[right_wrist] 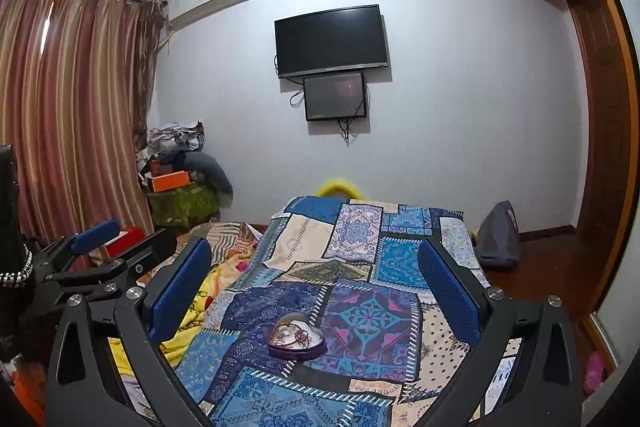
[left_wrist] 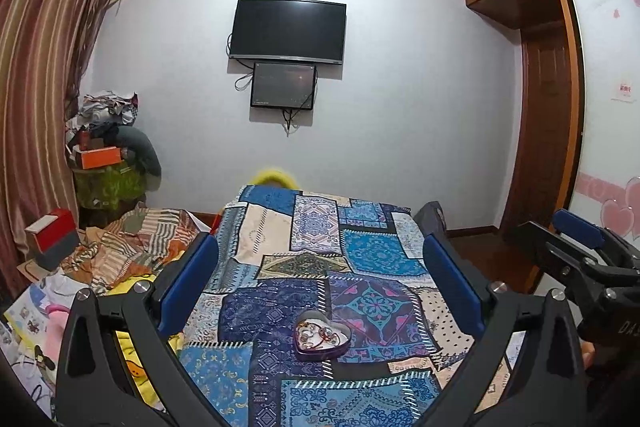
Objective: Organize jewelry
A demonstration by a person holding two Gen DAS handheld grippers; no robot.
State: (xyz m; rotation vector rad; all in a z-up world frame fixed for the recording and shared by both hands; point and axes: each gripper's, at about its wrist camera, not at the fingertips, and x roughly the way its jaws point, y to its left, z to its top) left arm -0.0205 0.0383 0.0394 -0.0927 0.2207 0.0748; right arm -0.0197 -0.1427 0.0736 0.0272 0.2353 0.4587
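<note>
The heart-shaped tin (left_wrist: 322,338) sits on the patchwork bedspread (left_wrist: 360,255), low between and just ahead of the left gripper (left_wrist: 320,267) fingers, with the jewelry (right_wrist: 294,335) heaped inside it (tangled; pieces indistinct). Both the left and right gripper (right_wrist: 316,267) stand wide apart, holding and touching nothing. Any pick should descend vertically over one strand, avoiding the rim; whether sorting is beginning or complete cannot be determined.

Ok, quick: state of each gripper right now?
Left gripper: open, holding nothing, above the patchwork cloth.
Right gripper: open, holding nothing, heart-shaped tin lying ahead.
</note>
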